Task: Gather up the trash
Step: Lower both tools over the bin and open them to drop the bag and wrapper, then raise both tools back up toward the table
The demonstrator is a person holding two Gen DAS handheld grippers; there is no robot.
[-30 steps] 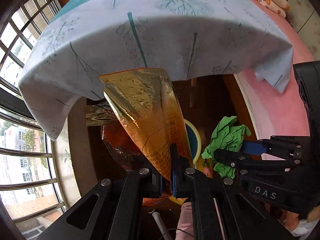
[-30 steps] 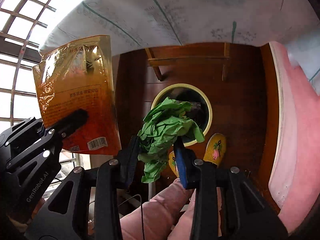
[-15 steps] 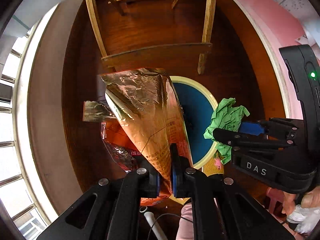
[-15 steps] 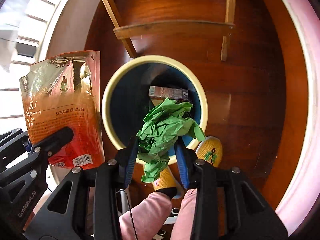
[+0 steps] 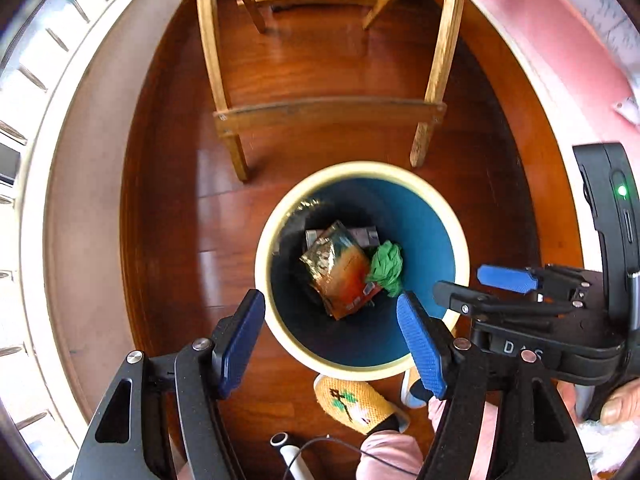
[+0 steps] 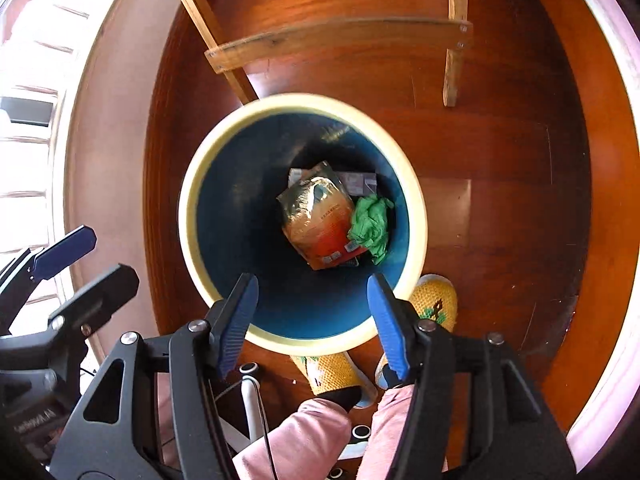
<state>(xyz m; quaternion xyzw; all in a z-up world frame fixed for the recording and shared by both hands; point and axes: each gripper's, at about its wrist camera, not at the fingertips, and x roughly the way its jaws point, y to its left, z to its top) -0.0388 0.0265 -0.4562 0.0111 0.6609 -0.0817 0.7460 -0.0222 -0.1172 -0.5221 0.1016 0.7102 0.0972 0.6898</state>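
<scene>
- Down on the wooden floor (image 5: 328,76), centre of both wrist views: round trash bin (image 5: 460,248), cream rim, blue inside wall, mouth facing up at the cameras.
- Bin bottom, left wrist view: orange-gold foil snack bag (image 5: 340,272) lying flat, barcode end toward 5 o'clock.
- Crumpled green paper wad (image 5: 386,266) at 3 o'clock of the bag, touching its edge, also on the bin bottom.
- Grey printed wrapper (image 5: 366,236) peeks out from under the bag at 12–1 o'clock; cannot read it.
- Same layout in right wrist view: bag (image 6: 320,224) centre, green wad (image 6: 370,228) at its 3 o'clock, grey wrapper (image 6: 358,182) at 1 o'clock, bin rim (image 6: 188,216) around all.
- Left gripper (image 5: 332,336): blue pads spread wide apart, nothing between them, hanging above the bin's 6 o'clock rim.
- Right gripper (image 6: 312,320): pads likewise wide apart and empty, over the bin's near rim; also seen side-on at 3 o'clock of the left wrist view, jaws parted.
- Left gripper appears side-on at 9 o'clock of the right wrist view, pads apart.
- Wooden bench legs (image 5: 220,80) with a crossbar (image 5: 328,110) at 12 o'clock of the bin, apart from it.
- Yellow knitted slipper (image 5: 356,400) at 6 o'clock just beside the bin; pink trouser leg (image 6: 304,436) below it.
- Second slipper (image 6: 436,300) at 5 o'clock, partly behind the right gripper.
</scene>
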